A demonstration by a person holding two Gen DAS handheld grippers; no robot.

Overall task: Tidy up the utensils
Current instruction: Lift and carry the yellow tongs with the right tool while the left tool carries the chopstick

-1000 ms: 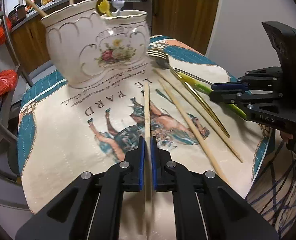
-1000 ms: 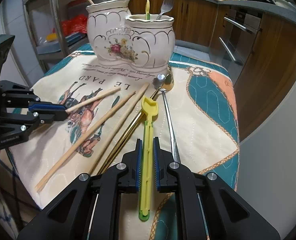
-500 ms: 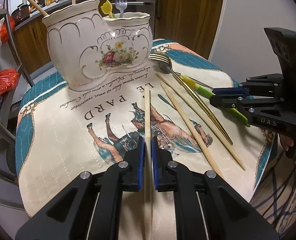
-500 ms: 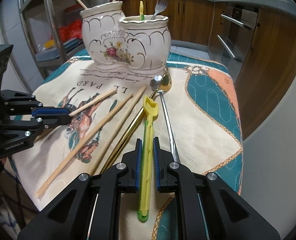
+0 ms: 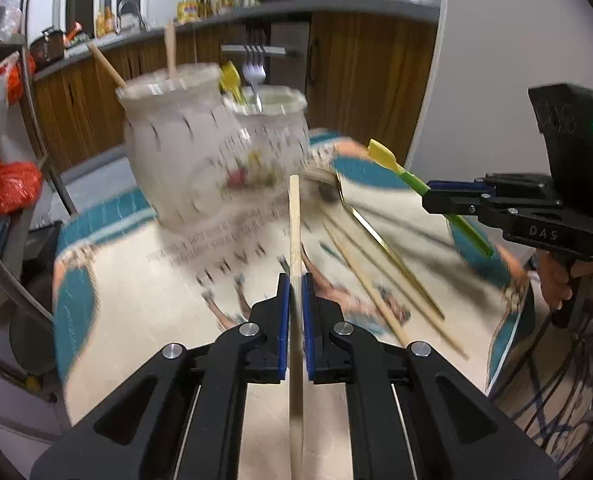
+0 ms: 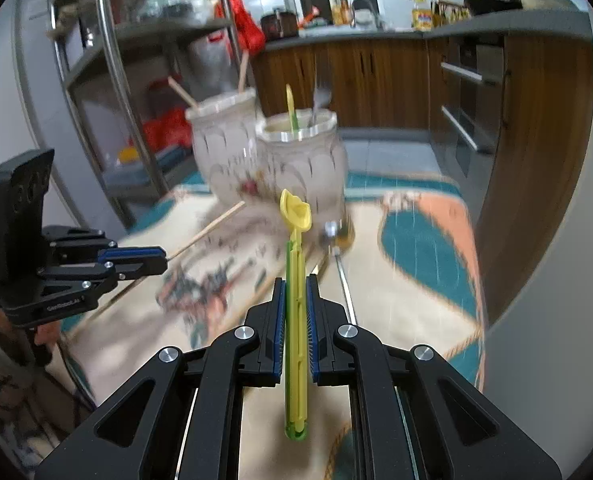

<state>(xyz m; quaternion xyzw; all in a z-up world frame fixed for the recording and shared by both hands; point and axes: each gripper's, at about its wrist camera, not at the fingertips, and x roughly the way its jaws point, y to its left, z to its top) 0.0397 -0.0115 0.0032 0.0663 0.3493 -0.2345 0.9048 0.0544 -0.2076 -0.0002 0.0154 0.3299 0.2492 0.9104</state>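
Left claw point(image 5: 292, 308) gripped a chopstick point(image 5: 294, 220), right claw point(image 6: 295, 312) a yellow spoon point(image 6: 295, 216), both lifted off the desk point(image 5: 144, 320) toward the holder point(image 6: 300, 156) ahead; more chopsticks point(image 5: 366, 284) and cutlery lay below, unsorted

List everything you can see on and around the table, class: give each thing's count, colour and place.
Ceramic holder: one, white, two joined pots, back of table.
Tablecloth: one, cream and teal, covers table.
Wooden chopstick: one, tan, held in left tongs.
Yellow-green utensil: one, held in right tongs.
Loose chopsticks: two or more, tan, on cloth.
Gold utensil: one, on cloth.
Left tongs: black, shut.
Right tongs: black, shut.
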